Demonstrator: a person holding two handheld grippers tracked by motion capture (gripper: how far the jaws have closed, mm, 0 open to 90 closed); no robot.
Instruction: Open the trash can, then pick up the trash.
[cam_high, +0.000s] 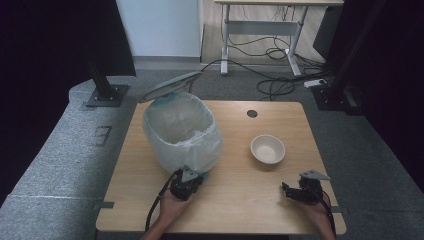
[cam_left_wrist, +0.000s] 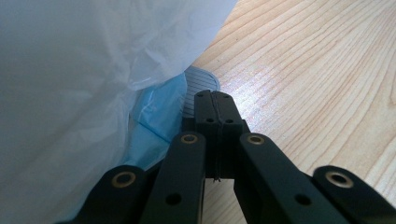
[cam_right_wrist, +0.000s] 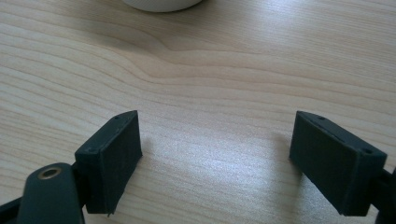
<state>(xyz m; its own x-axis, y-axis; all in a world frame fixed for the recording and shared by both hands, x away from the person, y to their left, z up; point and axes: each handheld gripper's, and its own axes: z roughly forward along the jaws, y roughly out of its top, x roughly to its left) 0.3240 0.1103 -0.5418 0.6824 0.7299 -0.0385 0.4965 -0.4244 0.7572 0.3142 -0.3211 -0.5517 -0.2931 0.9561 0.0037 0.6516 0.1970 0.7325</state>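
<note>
From the high view, a wooden table (cam_high: 235, 200) carried a bin (cam_high: 182, 132) lined with a pale plastic bag, its lid (cam_high: 167, 86) tipped up behind it toward the far left. A small cream bowl (cam_high: 267, 149) sat well apart to the right of the bin, near the table's middle right. The left gripper (cam_high: 192, 176), held in the person's left hand (cam_high: 172, 205), sat at the near foot of the bin, touching the bag. The right gripper (cam_high: 286, 188), in the right hand (cam_high: 315, 210), rested near the front right edge, its tips pointing left, with bare wood between it and the bowl.

In the left gripper view, the left gripper (cam_left_wrist: 215, 109) had its jaws pressed flat together with nothing visible between them. The white bag (cam_left_wrist: 84, 70) bulged just to their left, a blue layer (cam_left_wrist: 156, 114) showing under it, and a grey ribbed pedal (cam_left_wrist: 198, 84) lay right at the tips.

In the right gripper view, the right gripper (cam_right_wrist: 217, 140) had its jaws spread wide over bare wood, gripping nothing. The bowl's base (cam_right_wrist: 161, 3) sat at the top edge
</note>
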